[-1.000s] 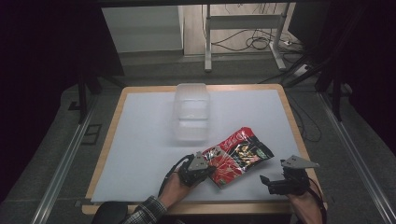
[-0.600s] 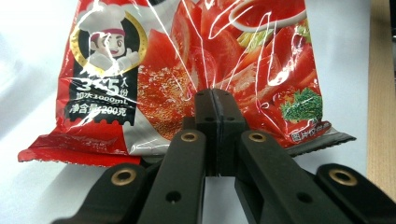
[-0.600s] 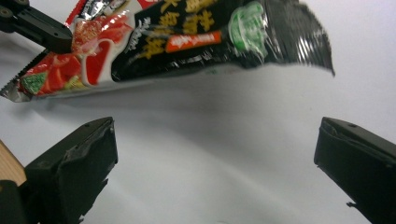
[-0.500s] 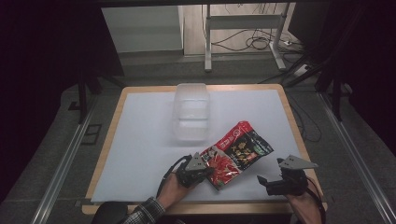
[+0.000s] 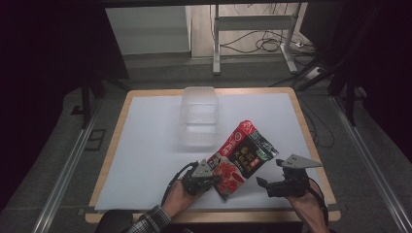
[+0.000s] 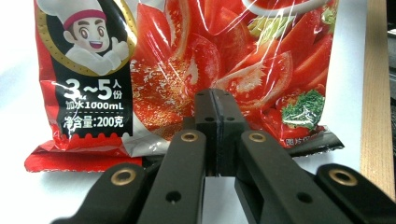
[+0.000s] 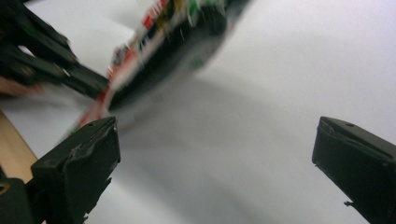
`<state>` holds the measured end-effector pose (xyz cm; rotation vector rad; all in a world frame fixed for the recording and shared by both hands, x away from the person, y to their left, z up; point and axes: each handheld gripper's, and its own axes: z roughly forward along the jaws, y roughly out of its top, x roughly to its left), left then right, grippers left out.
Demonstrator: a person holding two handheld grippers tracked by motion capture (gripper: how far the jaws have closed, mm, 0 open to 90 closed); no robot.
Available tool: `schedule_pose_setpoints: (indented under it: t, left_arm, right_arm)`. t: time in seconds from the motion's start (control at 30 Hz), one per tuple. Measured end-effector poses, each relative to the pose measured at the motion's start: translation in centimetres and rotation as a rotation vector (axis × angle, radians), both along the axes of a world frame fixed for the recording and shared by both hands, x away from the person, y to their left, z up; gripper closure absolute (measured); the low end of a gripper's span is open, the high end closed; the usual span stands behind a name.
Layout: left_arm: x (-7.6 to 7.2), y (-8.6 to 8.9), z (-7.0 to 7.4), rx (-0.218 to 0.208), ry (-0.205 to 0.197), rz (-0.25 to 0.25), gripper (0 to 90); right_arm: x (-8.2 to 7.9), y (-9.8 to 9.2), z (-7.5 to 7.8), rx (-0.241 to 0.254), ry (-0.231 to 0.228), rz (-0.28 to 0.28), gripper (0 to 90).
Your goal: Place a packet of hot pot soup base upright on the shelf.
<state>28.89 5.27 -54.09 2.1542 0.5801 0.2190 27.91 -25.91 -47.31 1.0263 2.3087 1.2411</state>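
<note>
Pinching the bottom seam of the red soup-base packet (image 6: 196, 60), the left gripper (image 6: 215, 100) has its jaws pressed together on the foil, so the packet tilts up off the white mat (image 5: 145, 145) ahead of them (likely to give the other hand a free edge). The right gripper (image 5: 265, 183) waits with jaws spread wide and empty, the packet just beyond its left jaw. A clear plastic box (image 5: 199, 114) sits farther back.

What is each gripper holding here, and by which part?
The left gripper pinches the red soup-base packet near its bottom sealed edge. The right gripper is open, holding nothing.
</note>
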Motion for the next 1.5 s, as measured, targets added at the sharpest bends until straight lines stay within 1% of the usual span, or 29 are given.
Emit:
schedule_pose_setpoints:
  t: [0.1,0.13,0.2,0.37,0.43,0.5,0.57,0.6,0.63,0.67,0.7,0.73,0.77,0.8,0.83,0.87,0.9,0.93,1.0,1.03,1.07,1.1,1.17,1.2,1.27,1.33,1.37,1.43,1.5]
  left_arm:
    - [0.0,0.0,0.0,-0.002,0.004,-0.001,90.0]
    - [0.0,0.0,0.0,-0.004,0.007,0.000,90.0]
    - [0.0,0.1,0.0,0.004,0.004,-0.005,90.0]
    - [0.0,0.1,0.0,0.009,0.001,-0.005,90.0]
    - [0.0,0.0,0.0,0.007,0.004,-0.004,90.0]
    - [0.0,0.0,0.0,0.006,-0.001,-0.002,90.0]
    - [-0.2,0.0,0.0,0.010,-0.017,-0.001,90.0]
    - [-0.2,0.0,0.0,0.010,-0.017,-0.001,90.0]
    - [-0.3,0.0,0.0,0.013,-0.022,0.000,90.0]
    - [-0.5,-0.1,0.0,0.030,-0.047,-0.003,90.0]
    - [-0.5,-0.1,0.0,0.030,-0.047,-0.003,90.0]
    - [-0.6,-0.2,0.0,0.035,-0.055,-0.003,90.0]
    - [-0.7,-0.2,0.0,0.033,-0.060,0.000,90.0]
    - [-0.7,-0.2,0.0,0.034,-0.062,-0.001,89.9]
    - [-0.7,-0.2,0.0,0.034,-0.063,-0.002,88.9]
    - [-0.7,0.0,0.0,0.018,-0.047,-0.006,86.0]
    - [-0.7,0.0,0.0,0.018,-0.047,-0.006,82.5]
    - [-0.6,0.2,0.0,0.011,-0.037,-0.013,82.5]
    - [-0.7,0.5,0.1,0.008,-0.020,-0.011,75.4]
    - [-0.8,0.6,0.3,0.013,-0.025,0.006,69.9]
    - [-1.2,0.8,0.7,0.009,-0.041,0.019,60.6]
    - [-1.2,0.8,0.7,0.009,-0.041,0.019,57.0]
    - [-1.7,1.4,1.4,-0.025,-0.045,0.030,49.4]
    - [-1.7,1.4,1.4,-0.025,-0.045,0.030,45.7]
    - [-1.9,2.0,1.8,-0.052,-0.053,0.048,38.7]
    - [-1.9,2.2,1.9,-0.059,-0.052,0.054,33.0]
    - [-1.8,2.7,2.0,-0.083,-0.045,0.065,30.2]
    - [-1.8,2.9,2.0,-0.087,-0.038,0.066,26.3]
    - [-2.1,3.3,2.0,-0.099,-0.032,0.084,23.3]
  right_arm:
    - [0.2,0.6,0.5,0.017,0.002,-0.003,0.9]
    - [0.6,1.3,0.7,0.040,0.047,-0.006,1.1]
    - [1.0,1.7,0.9,0.067,0.065,0.011,3.1]
    - [2.2,2.8,1.2,0.072,0.088,0.022,6.7]
    - [2.8,3.3,1.6,0.069,0.091,0.034,14.2]
    - [3.6,4.4,1.9,0.045,0.067,0.022,25.9]
    - [4.1,5.0,1.9,0.048,0.057,0.010,37.3]
    - [4.1,5.0,1.9,0.048,0.057,0.010,37.3]
    - [4.3,5.1,1.9,0.065,0.055,0.009,44.5]
    - [4.6,5.1,1.9,0.101,0.071,0.005,54.2]
    - [4.8,5.1,1.8,0.118,0.071,0.014,59.0]
    - [4.8,5.1,1.8,0.118,0.071,0.014,59.0]
    - [5.1,4.8,1.8,0.195,0.092,0.022,63.0]
    - [5.2,4.8,1.7,0.221,0.095,0.022,68.2]
    - [5.1,4.9,1.8,0.227,0.093,0.017,69.7]
    - [5.1,5.0,1.9,0.230,0.094,0.014,71.2]
    - [5.1,5.0,1.9,0.230,0.094,0.014,71.2]
    - [5.1,5.0,2.0,0.240,0.100,0.018,72.5]
    - [5.2,5.1,2.3,0.260,0.108,0.020,74.3]
    - [5.2,5.1,2.5,0.268,0.112,0.020,74.6]
    - [5.3,5.2,2.9,0.278,0.105,0.019,74.8]
    - [5.3,5.2,2.9,0.278,0.105,0.019,74.8]
    - [5.4,5.5,3.6,0.279,0.108,0.023,74.9]
    - [5.4,5.5,3.6,0.279,0.108,0.023,74.9]
    - [5.5,5.5,4.2,0.287,0.119,0.018,74.8]
    - [5.5,5.5,4.4,0.288,0.122,0.016,74.8]
    - [5.5,5.4,4.7,0.290,0.123,0.017,74.7]
    - [5.6,5.3,5.0,0.290,0.124,0.014,74.7]
    - [5.7,5.1,5.3,0.296,0.127,0.013,74.6]
